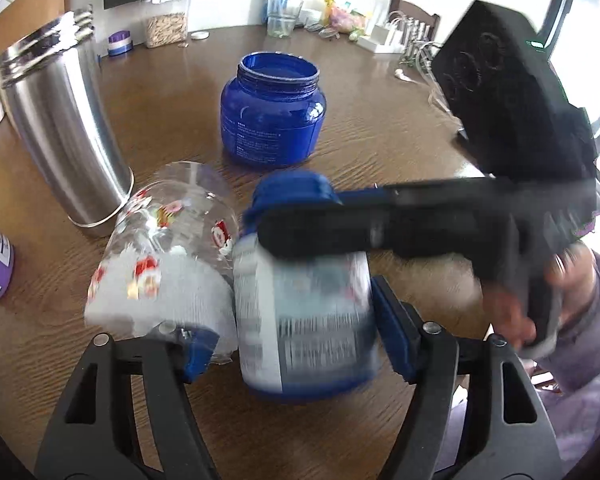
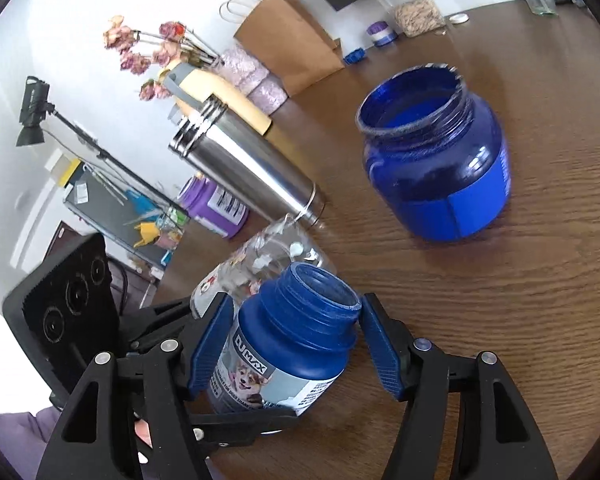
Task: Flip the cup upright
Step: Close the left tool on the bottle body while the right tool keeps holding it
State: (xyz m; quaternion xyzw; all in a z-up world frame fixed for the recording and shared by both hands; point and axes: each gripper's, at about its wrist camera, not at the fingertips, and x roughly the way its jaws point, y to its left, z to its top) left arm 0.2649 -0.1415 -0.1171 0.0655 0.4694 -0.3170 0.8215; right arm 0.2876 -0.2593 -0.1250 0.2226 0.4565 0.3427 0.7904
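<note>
Blue bottle (image 2: 288,344) tipped between both claws | right claw (image 2: 296,344) wide, not pinching | left claw (image 1: 300,336) wide, ready to stand it up

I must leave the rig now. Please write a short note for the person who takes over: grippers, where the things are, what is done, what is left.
Left gripper: fingers on both sides of the small blue bottle, low on its body. I cannot tell if it is clamped.
Right gripper: fingers on both sides of the same bottle near its shoulder. The grip is also unclear, and the picture is blurred.
Bottle: on the table, mouth up, about upright.
Printed glass cup: on its side, just left of the bottle, beside the steel tumbler.
Left to do: probably let go of the bottle, then stand the glass cup upright.
</note>
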